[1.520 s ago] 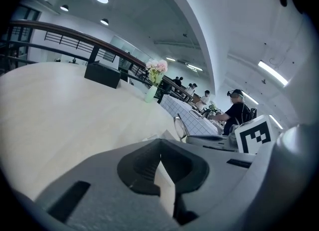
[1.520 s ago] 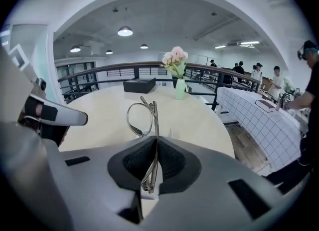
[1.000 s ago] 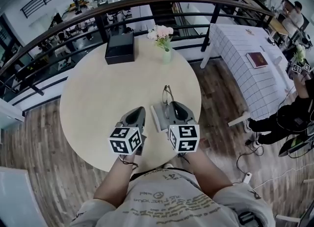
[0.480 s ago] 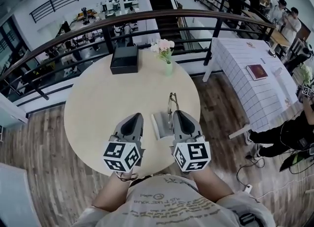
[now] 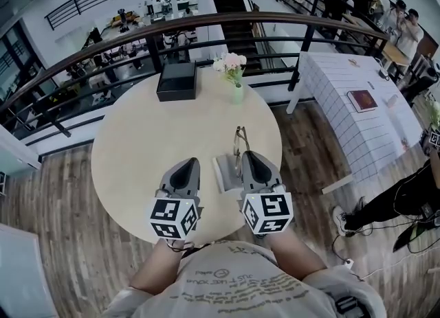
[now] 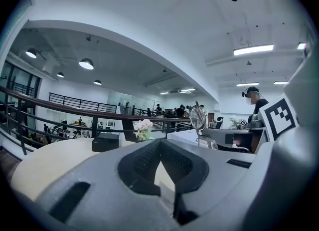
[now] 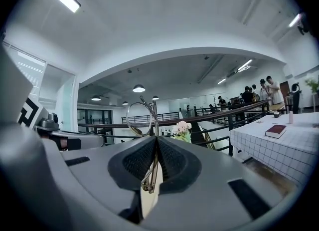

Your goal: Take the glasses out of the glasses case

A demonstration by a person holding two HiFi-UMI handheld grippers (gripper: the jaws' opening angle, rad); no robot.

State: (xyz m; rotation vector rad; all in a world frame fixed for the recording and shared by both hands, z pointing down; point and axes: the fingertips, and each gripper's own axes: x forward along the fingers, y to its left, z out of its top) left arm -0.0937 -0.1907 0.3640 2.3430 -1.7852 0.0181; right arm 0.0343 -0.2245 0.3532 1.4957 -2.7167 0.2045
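Warm light falls on a round beige table (image 5: 137, 152) set against the dark railing (image 5: 103, 38) of a mezzanine, with a workshop floor visible below and people gathered at the far end. A person stands at the near edge with a two-jaw gripper in each hand.

The right gripper (image 5: 247, 156) has its jaws clamped on the glasses (image 5: 238, 143). In the right gripper view, the thin metal frame (image 7: 141, 117) runs between the ribbed pads (image 7: 172, 162). One round lens rim rises ahead of the tip (image 7: 156, 142), in front of the railing and ceiling lamps. The glasses are out of the grey glasses case (image 5: 224, 172), which lies on the table between the two grippers. In the head view, the frame reaches past the case's far end.

The left gripper (image 5: 187, 165) is held just beside the case and apart from it. Its own view shows the jaws pressed together at the tip (image 6: 159, 145) with nothing between them, and the glasses (image 6: 198, 117) upright off to the right.

A black box (image 5: 177, 80) and a small vase of pink flowers (image 5: 232, 69) sit at the table's far edge. Beyond the right side of the table, a book (image 5: 361, 100) rests on a second table with a white checked cloth (image 5: 344, 69).
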